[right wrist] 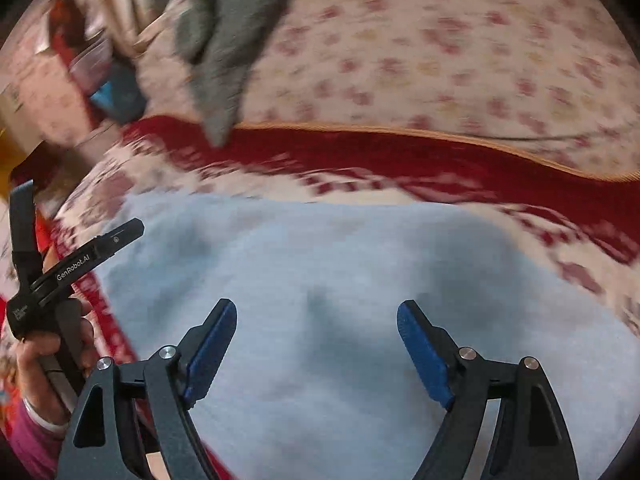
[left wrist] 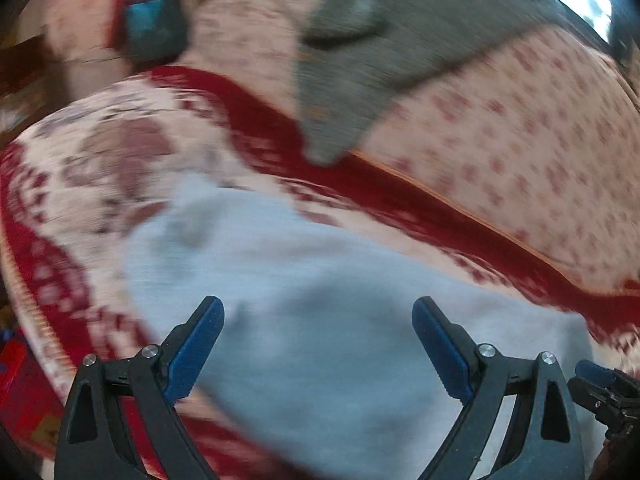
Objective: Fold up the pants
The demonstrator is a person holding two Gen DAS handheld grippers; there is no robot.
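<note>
The pale blue-grey pants [left wrist: 320,264] lie as a flat bundle on a red-and-cream patterned blanket [left wrist: 100,152]. My left gripper [left wrist: 318,306] hovers over them with its blue pads wide apart and nothing between them. In the right wrist view the same pants [right wrist: 340,256] fill the lower half, and my right gripper [right wrist: 317,306] stands open above them, holding nothing. The left gripper [right wrist: 80,256] shows at that view's left edge, held in a person's hand [right wrist: 40,356]. Part of the right gripper [left wrist: 604,384] shows at the left view's lower right. Both views are motion-blurred.
A grey garment [left wrist: 400,40] [right wrist: 224,40] lies further back on a cream floral sheet [left wrist: 540,140]. A blue box-like object [left wrist: 148,28] [right wrist: 116,96] sits at the far left by the bed's edge. A window glows at the back.
</note>
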